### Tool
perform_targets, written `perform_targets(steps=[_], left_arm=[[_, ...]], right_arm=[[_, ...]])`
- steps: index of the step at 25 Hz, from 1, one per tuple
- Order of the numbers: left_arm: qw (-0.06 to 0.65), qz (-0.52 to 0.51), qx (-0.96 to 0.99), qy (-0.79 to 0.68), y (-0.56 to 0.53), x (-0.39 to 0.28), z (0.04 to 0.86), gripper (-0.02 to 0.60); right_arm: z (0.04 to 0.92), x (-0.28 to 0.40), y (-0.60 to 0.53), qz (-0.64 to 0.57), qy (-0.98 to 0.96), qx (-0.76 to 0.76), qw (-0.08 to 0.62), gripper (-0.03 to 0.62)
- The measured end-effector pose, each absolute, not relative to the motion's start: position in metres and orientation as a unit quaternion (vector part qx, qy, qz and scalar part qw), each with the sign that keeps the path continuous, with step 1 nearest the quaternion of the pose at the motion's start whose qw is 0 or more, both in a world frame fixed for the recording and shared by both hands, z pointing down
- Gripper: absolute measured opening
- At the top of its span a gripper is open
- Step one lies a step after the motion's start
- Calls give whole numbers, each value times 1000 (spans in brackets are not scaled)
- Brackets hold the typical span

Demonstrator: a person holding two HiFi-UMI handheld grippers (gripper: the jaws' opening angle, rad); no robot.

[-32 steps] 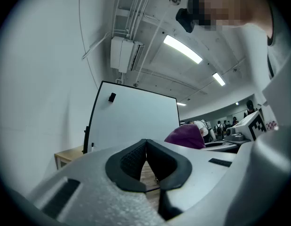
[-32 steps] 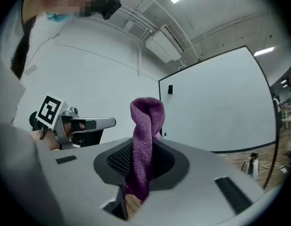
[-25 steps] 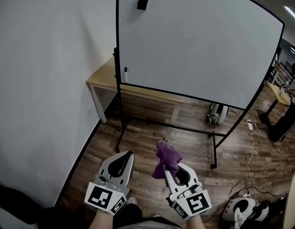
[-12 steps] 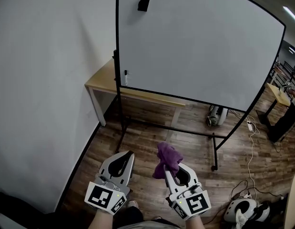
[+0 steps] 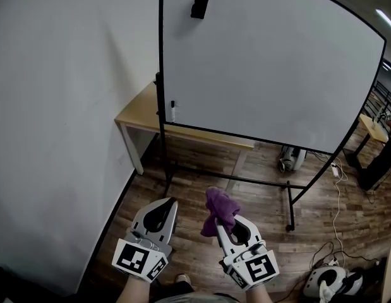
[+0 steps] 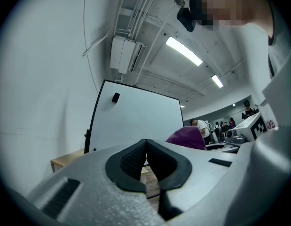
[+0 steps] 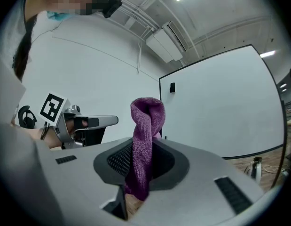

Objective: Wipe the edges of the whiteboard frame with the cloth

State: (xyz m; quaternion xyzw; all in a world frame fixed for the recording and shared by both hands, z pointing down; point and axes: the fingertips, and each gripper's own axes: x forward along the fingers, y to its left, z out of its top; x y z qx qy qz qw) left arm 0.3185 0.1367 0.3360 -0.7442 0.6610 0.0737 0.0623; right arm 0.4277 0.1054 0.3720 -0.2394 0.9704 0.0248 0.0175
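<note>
A large whiteboard [image 5: 271,62] with a thin black frame [image 5: 162,55] stands on a wheeled black stand ahead of me. A purple cloth [image 5: 219,208] sticks up from my right gripper [image 5: 224,225], which is shut on it; in the right gripper view the cloth [image 7: 144,140] rises bunched between the pads, with the whiteboard [image 7: 220,107] behind it. My left gripper [image 5: 160,214] is low at the left, shut with nothing in it, its pads [image 6: 145,160] touching. Both grippers hang well short of the board, over the floor.
A black eraser [image 5: 199,6] clings near the board's top left and a marker [image 5: 172,111] near its lower left. A light wooden table [image 5: 141,112] stands behind the board against the white wall. Cables, a white device [image 5: 324,281] and a person [image 5: 378,163] are at the right.
The head view has shifted a little, so the whiteboard sits slightly further right and lower in frame. Both grippers and the cloth keep their places.
</note>
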Motion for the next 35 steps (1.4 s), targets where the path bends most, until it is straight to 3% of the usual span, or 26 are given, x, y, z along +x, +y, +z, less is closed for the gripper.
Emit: perform_targets(steps=[15,35], left_arm=[[41,78,-747,659,106,254,349,18],[56,79,-717,690,-5,159,342,18]], right_arm=[[385,368,77,-2,968,-251,9,72],[374,266,-51,2,978,-209,22,72]])
